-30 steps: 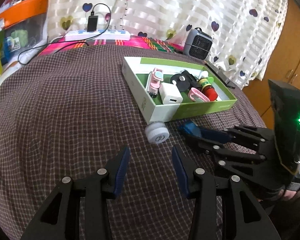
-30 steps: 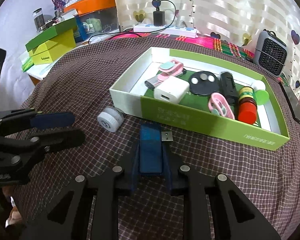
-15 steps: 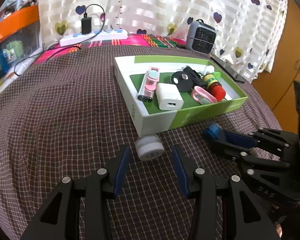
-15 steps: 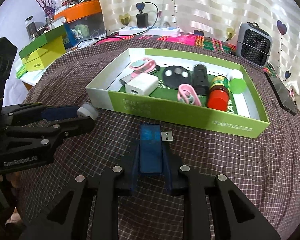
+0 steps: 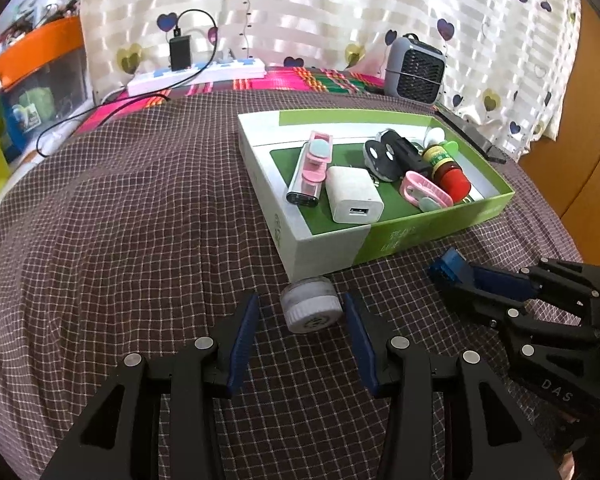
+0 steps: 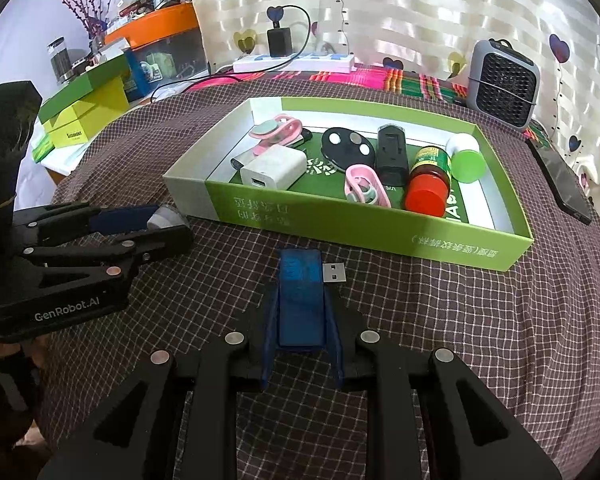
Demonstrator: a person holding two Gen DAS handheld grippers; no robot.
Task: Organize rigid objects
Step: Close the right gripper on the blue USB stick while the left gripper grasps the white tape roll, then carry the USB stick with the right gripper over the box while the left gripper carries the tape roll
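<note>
While the small white round screw-lid jar (image 5: 311,307) lies on its side between your open left gripper (image 5: 302,312) fingers, centre before you squeeze.
From the left wrist view, the jar sits just off the near corner of the green-and-white cardboard box (image 5: 328,250), closer to the right pad than the left, so shift slightly right and close on the ribbed lid edge so that it cannot roll on the soft checked cloth (image 5: 120,220). From the right wrist view, your right gripper (image 6: 302,300) is clamped on the translucent blue USB stick (image 6: 301,296), plug forward, short of the box wall; lift it clear of the rim before releasing inside.
</note>
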